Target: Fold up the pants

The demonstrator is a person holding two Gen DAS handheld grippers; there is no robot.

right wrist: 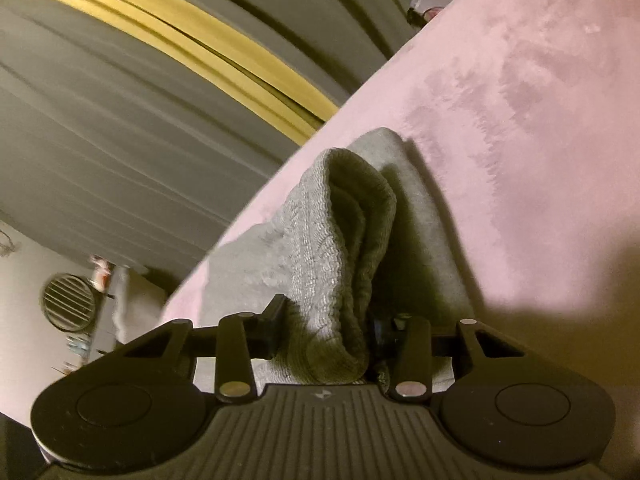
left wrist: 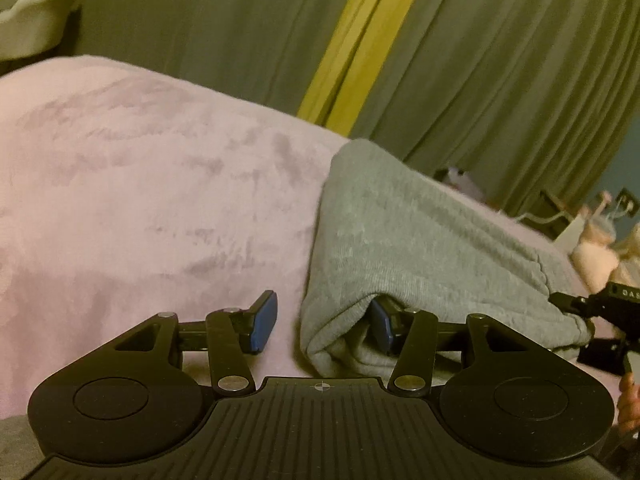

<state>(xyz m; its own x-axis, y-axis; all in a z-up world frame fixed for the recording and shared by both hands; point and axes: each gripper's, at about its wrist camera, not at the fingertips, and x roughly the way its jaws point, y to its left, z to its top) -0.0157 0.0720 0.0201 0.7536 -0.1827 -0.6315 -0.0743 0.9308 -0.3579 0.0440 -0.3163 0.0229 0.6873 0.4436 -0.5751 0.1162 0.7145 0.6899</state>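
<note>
Grey pants [left wrist: 420, 232] lie folded lengthwise on a pink blanket [left wrist: 140, 168], running away to the right. My left gripper [left wrist: 322, 324] is open at their near corner. Its right blue pad [left wrist: 380, 326] is tucked inside the fold under the top layer, and the left pad [left wrist: 265, 322] stands free of the cloth over the blanket. In the right wrist view, a bunched ribbed end of the pants [right wrist: 340, 240] rises between the fingers of my right gripper [right wrist: 328, 330], which is shut on it. That gripper [left wrist: 600, 320] also shows at the pants' far right end.
The pink blanket [right wrist: 520, 140] covers the whole bed. Grey curtains with a yellow strip [left wrist: 360, 48] hang behind it. Soft toys [left wrist: 596, 256] sit past the bed's right edge. A hand [left wrist: 630, 394] shows at the frame's right border. A round vent [right wrist: 68, 300] is low on the wall.
</note>
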